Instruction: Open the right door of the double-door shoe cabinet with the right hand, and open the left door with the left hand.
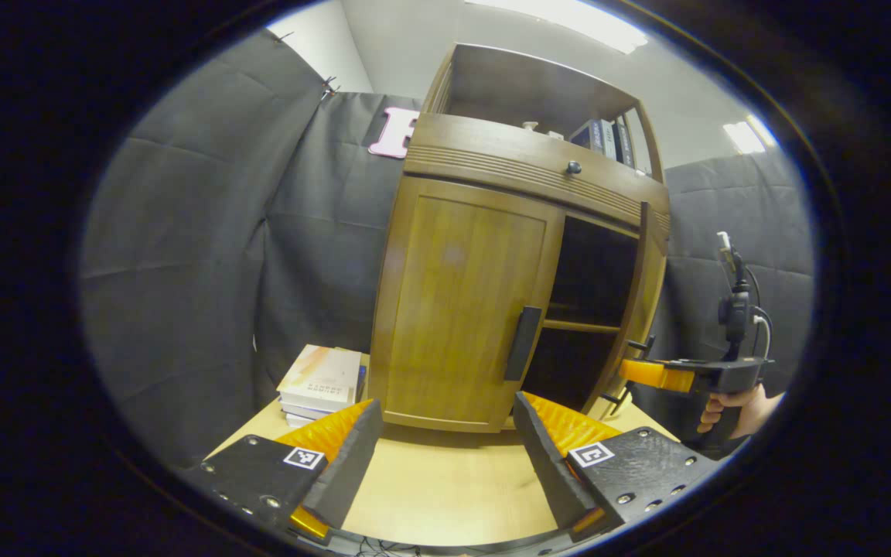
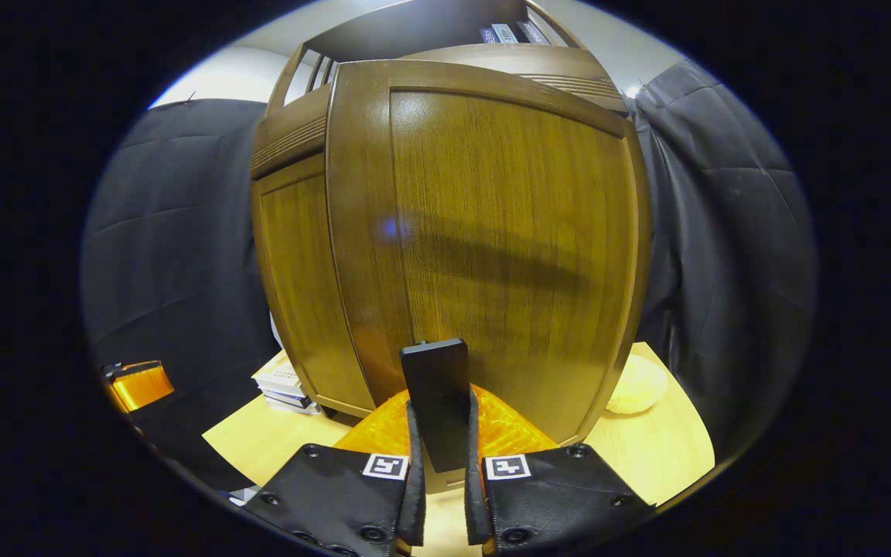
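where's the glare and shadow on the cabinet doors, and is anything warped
Right gripper view: glare patch high on the right door, a dark diagonal shadow across its middle, its edges bulging barrel-like. Left gripper view: ceiling lights blown out, the cabinet leaning and curved, the left door evenly lit.

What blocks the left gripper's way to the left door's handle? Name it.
Nothing visible does. The left gripper is open over bare tabletop, and the left door's handle stands ahead between its fingers. The stack of books lies off to the side.

Black cloth walls (image 1: 206,232), ceiling lights (image 1: 569,19), wooden table (image 1: 445,487).
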The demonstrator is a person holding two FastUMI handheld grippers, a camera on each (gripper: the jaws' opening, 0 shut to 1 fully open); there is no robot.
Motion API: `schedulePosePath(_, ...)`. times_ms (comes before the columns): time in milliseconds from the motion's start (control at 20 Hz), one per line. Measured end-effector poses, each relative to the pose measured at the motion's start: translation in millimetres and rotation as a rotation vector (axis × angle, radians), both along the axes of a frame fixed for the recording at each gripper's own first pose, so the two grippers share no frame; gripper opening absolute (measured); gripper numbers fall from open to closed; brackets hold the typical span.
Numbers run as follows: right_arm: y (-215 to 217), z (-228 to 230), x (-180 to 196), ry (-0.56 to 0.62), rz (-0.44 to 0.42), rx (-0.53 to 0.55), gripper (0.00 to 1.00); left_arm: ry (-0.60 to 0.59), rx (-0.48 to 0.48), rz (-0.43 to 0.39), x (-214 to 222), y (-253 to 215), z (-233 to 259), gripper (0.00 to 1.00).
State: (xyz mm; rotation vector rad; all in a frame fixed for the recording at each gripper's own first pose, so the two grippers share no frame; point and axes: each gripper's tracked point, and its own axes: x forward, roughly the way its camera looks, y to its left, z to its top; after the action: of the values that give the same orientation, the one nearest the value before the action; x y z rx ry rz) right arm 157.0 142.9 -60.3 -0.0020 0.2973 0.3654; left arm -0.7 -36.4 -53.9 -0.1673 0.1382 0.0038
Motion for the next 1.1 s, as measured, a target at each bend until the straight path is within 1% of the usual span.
schedulePosePath(200, -1, 6, -1, 0.01, 0.049, 0.015, 0.23, -0.015, 0.003, 0.056, -2, -19, 16, 0.99)
schedulePosePath(300, -3, 9, -2, 0.008, 0.052, 0.023, 0.23, -0.023, 0.011, 0.072, -1, -31, 24, 0.99)
schedulePosePath(400, -4, 11, -2, -0.002, 0.054, 0.033, 0.22, -0.028, 0.013, 0.057, 2, -53, 30, 1.0)
schedulePosePath(600, -4, 13, -2, -0.008, 0.075, 0.032, 0.21, -0.028, 0.063, 0.034, -2, -101, 35, 1.0)
schedulePosePath(800, -9, 21, -1, -0.017, 0.056, 0.037, 0.2, -0.03, 0.072, -0.006, -6, -144, 36, 1.0)
schedulePosePath(1100, -12, 25, 2, -0.017, 0.051, 0.023, 0.2, -0.031, 0.087, -0.025, -19, -183, 33, 1.0)
